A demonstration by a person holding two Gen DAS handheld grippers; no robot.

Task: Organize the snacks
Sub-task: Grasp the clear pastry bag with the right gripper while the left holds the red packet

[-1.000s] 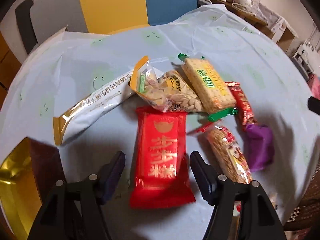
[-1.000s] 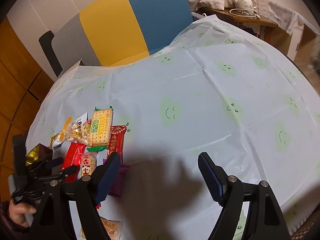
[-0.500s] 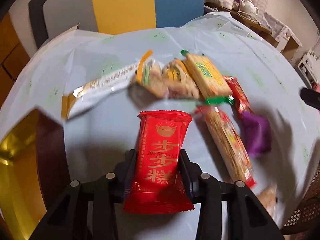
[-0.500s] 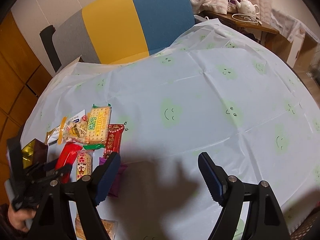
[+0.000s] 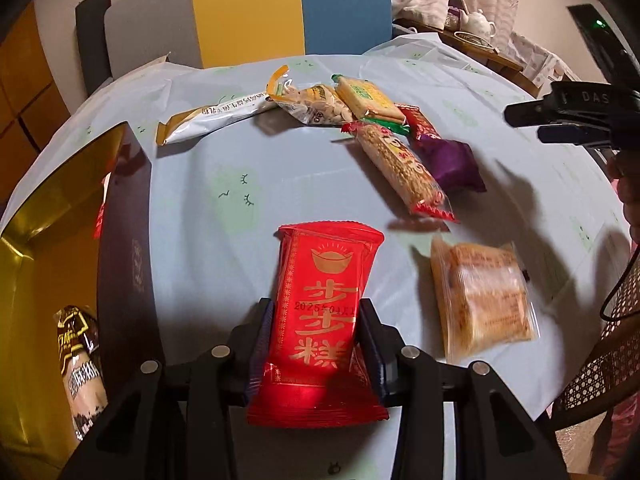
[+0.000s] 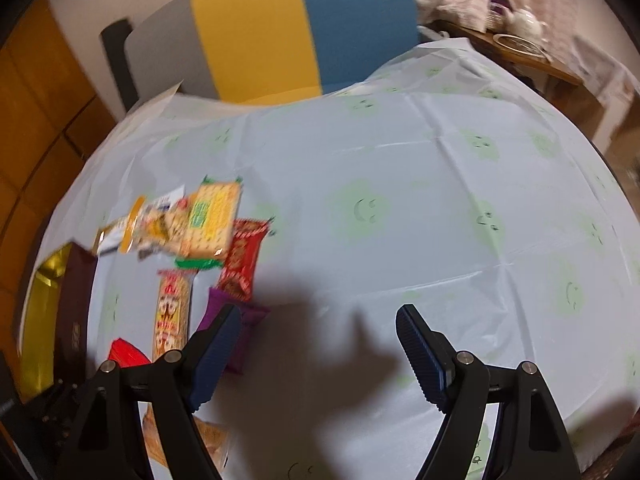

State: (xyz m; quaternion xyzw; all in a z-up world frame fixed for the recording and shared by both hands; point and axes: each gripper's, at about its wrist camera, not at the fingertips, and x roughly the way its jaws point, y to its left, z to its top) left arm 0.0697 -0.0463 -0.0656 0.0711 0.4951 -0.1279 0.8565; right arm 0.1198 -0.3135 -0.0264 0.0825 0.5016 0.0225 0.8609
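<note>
Transfer step: left gripper (image 5: 316, 344) fingers clamp the red snack packet (image 5: 320, 312), lifted above the desk (image 5: 280, 176). Right gripper (image 6: 318, 354) fingers gape, empty. Next: swing left over the gold-lined box (image 5: 48, 240), then release.

Glossy red foil packet (image 5: 320, 316), thin plastic tablecloth (image 5: 248, 168) — shiny gold-lined box (image 5: 52, 256)

The red snack packet (image 5: 320, 312) bears gold characters "步步糕" and a printed date.
</note>
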